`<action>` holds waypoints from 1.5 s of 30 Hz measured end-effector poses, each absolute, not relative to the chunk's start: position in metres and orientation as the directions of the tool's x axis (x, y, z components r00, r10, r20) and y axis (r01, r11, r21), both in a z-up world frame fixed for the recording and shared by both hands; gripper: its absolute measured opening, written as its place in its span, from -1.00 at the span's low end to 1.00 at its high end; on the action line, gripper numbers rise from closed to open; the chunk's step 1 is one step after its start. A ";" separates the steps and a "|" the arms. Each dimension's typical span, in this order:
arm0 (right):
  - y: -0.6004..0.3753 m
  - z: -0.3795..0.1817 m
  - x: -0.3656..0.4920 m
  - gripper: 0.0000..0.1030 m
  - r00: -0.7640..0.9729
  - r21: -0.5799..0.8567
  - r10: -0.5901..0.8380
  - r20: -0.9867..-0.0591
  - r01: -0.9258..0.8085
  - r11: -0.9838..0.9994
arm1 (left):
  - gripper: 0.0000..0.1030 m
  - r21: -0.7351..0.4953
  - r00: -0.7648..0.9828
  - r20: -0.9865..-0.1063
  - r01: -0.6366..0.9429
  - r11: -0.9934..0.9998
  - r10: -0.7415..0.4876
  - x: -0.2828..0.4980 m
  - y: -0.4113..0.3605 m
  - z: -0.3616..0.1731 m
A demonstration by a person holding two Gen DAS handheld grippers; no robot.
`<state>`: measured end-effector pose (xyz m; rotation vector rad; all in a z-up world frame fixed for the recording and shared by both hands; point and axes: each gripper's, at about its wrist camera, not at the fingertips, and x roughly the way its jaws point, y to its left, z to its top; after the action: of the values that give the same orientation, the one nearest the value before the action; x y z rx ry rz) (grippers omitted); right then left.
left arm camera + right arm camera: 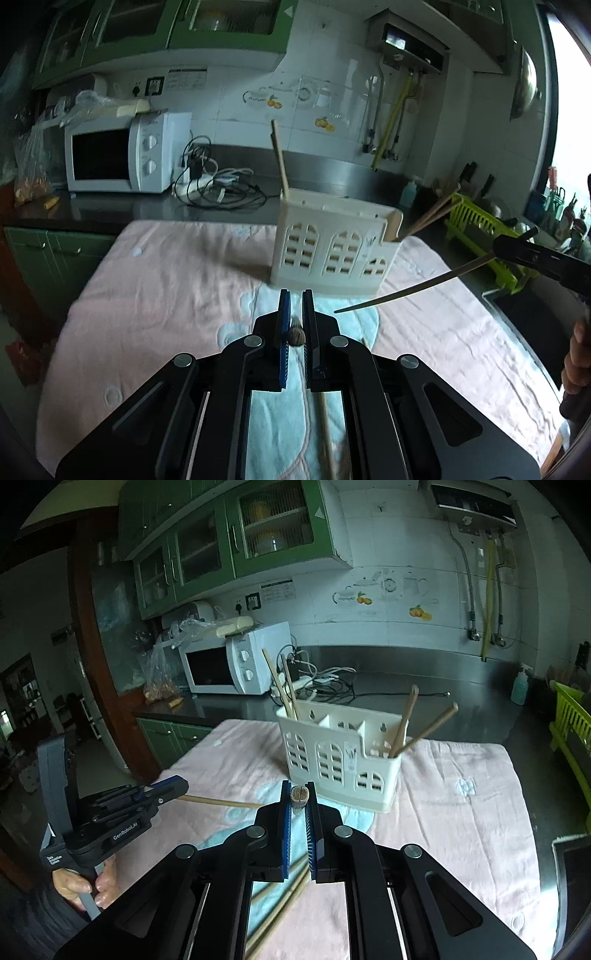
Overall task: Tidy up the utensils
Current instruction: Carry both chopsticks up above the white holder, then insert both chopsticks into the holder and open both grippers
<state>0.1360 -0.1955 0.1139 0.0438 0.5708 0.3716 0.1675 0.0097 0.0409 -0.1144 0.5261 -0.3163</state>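
Chopsticks are what you are sorting, and the job looks partway done. Start with the pink cloth (pixel 461 812) covering the table: on it, at about 12 o'clock from both of your grippers, stands the cream utensil holder (pixel 343 764), upright, with arched cut-outs in its front wall. Two chopsticks (pixel 282 686) lean out of its left end compartment at roughly 11 o'clock, and two more (pixel 404 722) lean out of its right end compartment toward 1 o'clock; what the middle compartments hold you cannot tell from here. So four sticks seem filed already. Your left gripper (pixel 296 295) is closed down on a single pale chopstick (pixel 221 802), whose butt end shows between the pads while its tip reaches forward toward the holder. Your right gripper (pixel 297 788) is likewise clamped on a chopstick (pixel 410 288), which in the left wrist view reaches in from 3 o'clock, clear of the cloth. Both sticks are in the air and near the holder but not yet inside it. A few loose chopsticks (pixel 280 912) lie on the cloth beneath your right gripper at 6 o'clock, so I judge at least those remain after this pair goes in.
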 end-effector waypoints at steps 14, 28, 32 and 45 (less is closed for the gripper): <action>-0.219 0.202 0.159 -0.87 0.790 0.074 0.369 -0.490 -0.384 0.920 | -0.91 -0.154 0.834 -0.424 0.316 0.936 -0.352 0.193 -0.007 0.123; -0.250 0.217 0.200 -0.87 0.813 0.006 0.259 -0.521 -0.300 0.954 | -0.91 -0.116 0.905 -0.240 0.332 0.936 -0.351 0.232 -0.035 0.221; -0.254 0.209 0.216 -0.87 0.802 -0.006 0.243 -0.546 -0.294 0.956 | -0.91 -0.108 0.920 -0.211 0.315 0.943 -0.331 0.254 -0.043 0.233; -0.255 0.171 0.251 -0.86 0.745 -0.003 0.241 -0.622 -0.309 0.951 | -0.91 -0.156 0.920 -0.293 0.223 0.962 -0.261 0.333 -0.043 0.185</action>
<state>0.2508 -0.2548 0.1714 -0.1082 0.6657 0.3018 0.3331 -0.0435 0.1848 -0.1204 0.3175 -0.2492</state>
